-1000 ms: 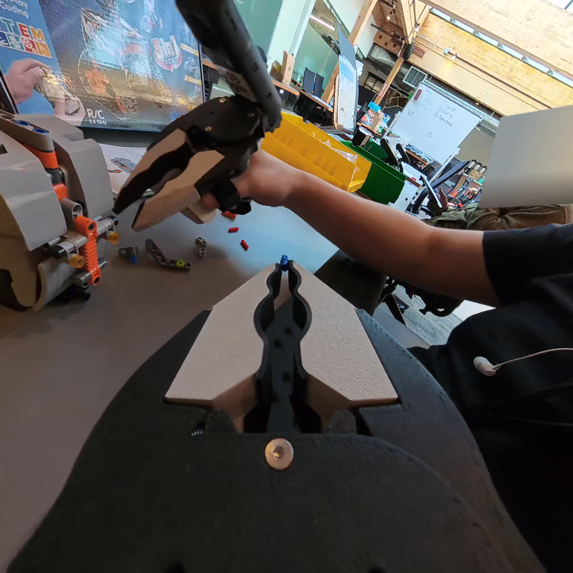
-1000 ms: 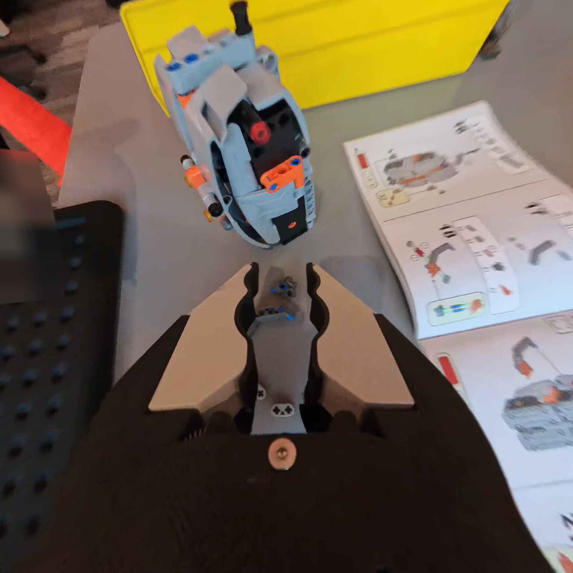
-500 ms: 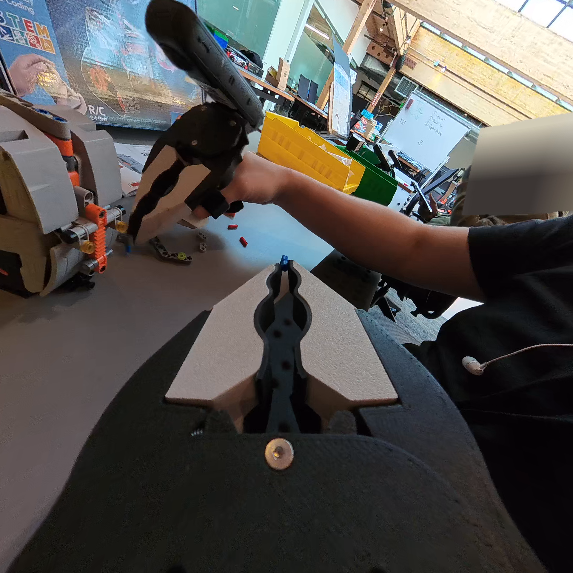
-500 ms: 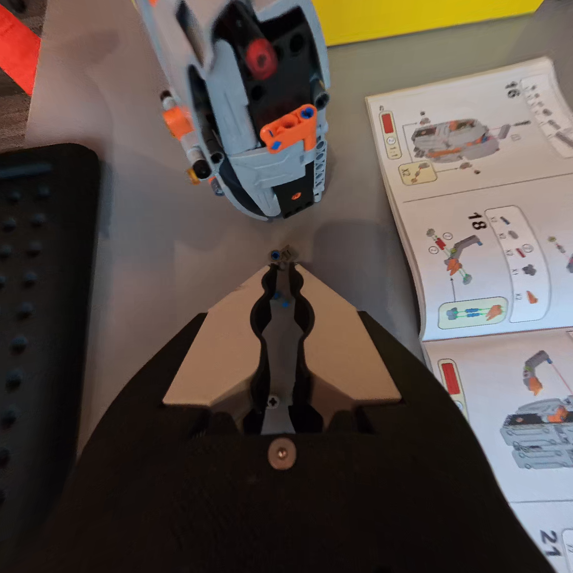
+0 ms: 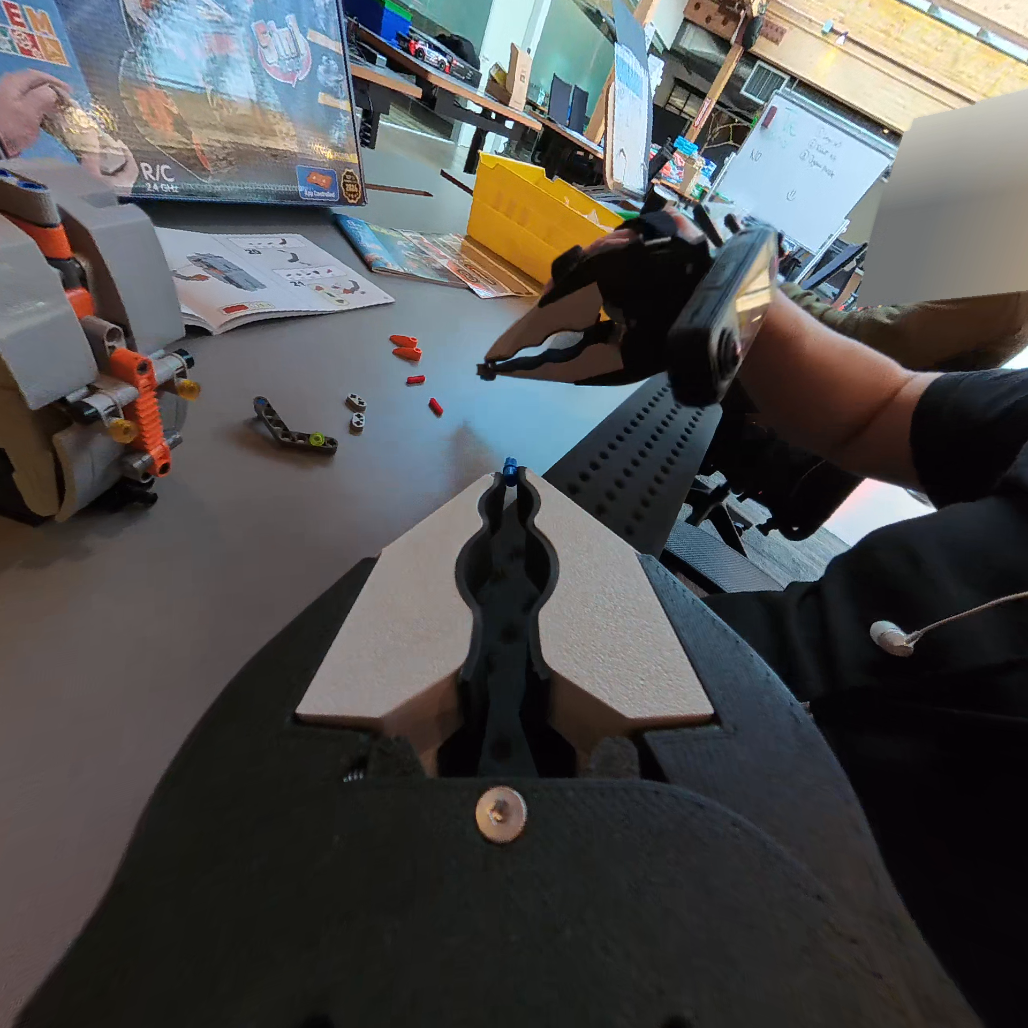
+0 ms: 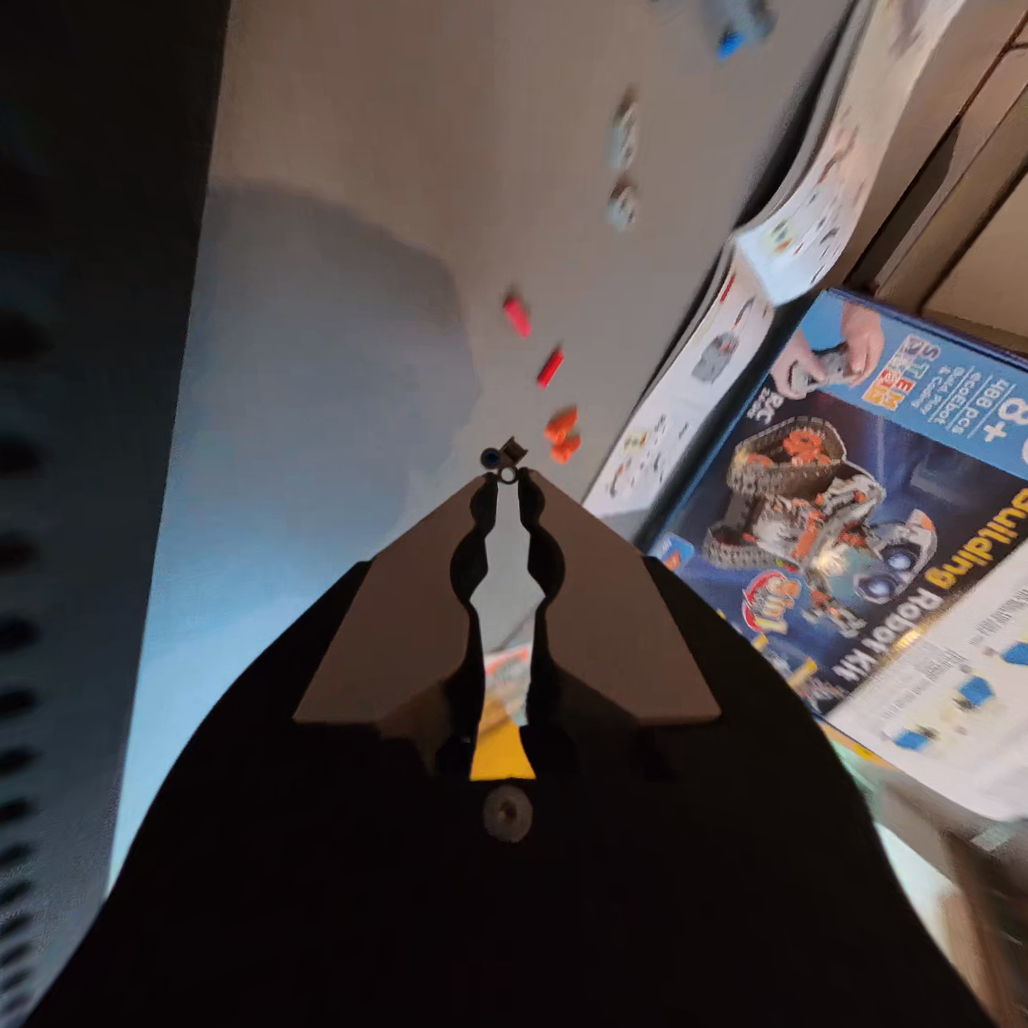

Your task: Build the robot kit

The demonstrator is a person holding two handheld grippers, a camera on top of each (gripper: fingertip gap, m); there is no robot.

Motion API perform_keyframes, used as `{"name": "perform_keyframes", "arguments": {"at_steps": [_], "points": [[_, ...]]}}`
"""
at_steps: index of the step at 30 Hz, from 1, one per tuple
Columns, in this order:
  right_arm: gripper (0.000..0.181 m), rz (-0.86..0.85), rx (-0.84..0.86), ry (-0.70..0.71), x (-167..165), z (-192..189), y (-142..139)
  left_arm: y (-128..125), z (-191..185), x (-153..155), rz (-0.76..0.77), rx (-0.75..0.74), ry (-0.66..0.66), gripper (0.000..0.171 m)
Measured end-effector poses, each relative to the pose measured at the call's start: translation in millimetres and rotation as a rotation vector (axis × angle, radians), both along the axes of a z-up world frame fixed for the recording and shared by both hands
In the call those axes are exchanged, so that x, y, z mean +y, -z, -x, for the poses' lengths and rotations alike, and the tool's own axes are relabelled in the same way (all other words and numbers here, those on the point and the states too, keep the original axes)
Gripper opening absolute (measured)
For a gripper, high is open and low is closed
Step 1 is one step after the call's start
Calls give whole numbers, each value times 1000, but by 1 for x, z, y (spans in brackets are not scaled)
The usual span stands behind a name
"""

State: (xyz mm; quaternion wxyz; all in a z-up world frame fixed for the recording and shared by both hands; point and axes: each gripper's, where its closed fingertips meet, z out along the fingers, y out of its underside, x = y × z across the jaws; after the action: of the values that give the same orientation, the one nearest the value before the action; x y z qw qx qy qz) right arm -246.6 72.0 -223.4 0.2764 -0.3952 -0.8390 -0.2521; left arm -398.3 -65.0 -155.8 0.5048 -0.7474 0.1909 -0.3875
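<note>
— What do the left tongs [image 5: 510,478] hold?

— They are pressed together on a blue pin [image 5: 509,466], which sticks out just past the tips, above the near edge of the table [image 5: 167,584].

— And the right tongs [image 6: 507,478]?

— Nearly closed, pinching a small dark connector [image 6: 505,460] at the very tips; a blue end shows on it. The left wrist view shows them raised off the table, tips pointing left, well apart from the left pair.

— What lies about them?

— On the table below the right tongs are two orange cones [image 5: 405,346] and two red pins [image 5: 435,406]. Farther left lie two grey bushes [image 5: 356,411] and a bent dark beam [image 5: 292,425], with a grey and orange model [image 5: 83,345] at the far left. An open instruction booklet [image 5: 267,278], a kit box [image 5: 211,94] and a yellow bin [image 5: 528,222] stand behind.
</note>
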Motion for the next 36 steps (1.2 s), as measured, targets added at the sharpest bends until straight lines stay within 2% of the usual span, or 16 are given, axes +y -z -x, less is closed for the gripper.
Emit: {"name": "perform_keyframes", "arguments": {"at_steps": [4, 7, 12, 15, 17, 22, 26, 28, 30, 33, 34, 36], "points": [[8, -152, -235, 30, 21, -48, 8, -2, -8, -2, -6, 15, 14, 3], [8, -213, -338, 45, 31, -66, 11, -2, -10, -3, 2, 27, 20, 3], [18, -152, -298, 24, 17, -55, 19, -1, -10, -2, 7, 31, 17, 2], [18, -27, -142, 105, 15, -56, 12, -1, -10, -2, 12, 19, 16, 3], [18, 93, 69, 227, 23, -63, 0, -1, -9, -4, 11, 10, 19, 2], [20, 668, 717, 548, 28, -66, 1, 0, -7, -5, 18, -15, 28, 2], [25, 964, 976, 796, 30, -62, 15, -3, -10, -5, 19, -19, 40, 3], [27, 1124, 1076, 846, 22, -49, 13, -6, -13, -6, 13, -12, 48, 2], [29, 1144, 1112, 884, 23, -43, 17, -8, -17, -6, 7, -2, 56, 2], [36, 1054, 1069, 900, 27, -42, 25, -11, -21, -8, 1, 9, 67, 2], [34, 1019, 1062, 889, 27, -40, 25, -11, -21, -8, 0, 15, 67, 2], [17, 955, 1024, 861, 28, -39, 29, -13, -21, -8, -5, 18, 68, 2]]}}
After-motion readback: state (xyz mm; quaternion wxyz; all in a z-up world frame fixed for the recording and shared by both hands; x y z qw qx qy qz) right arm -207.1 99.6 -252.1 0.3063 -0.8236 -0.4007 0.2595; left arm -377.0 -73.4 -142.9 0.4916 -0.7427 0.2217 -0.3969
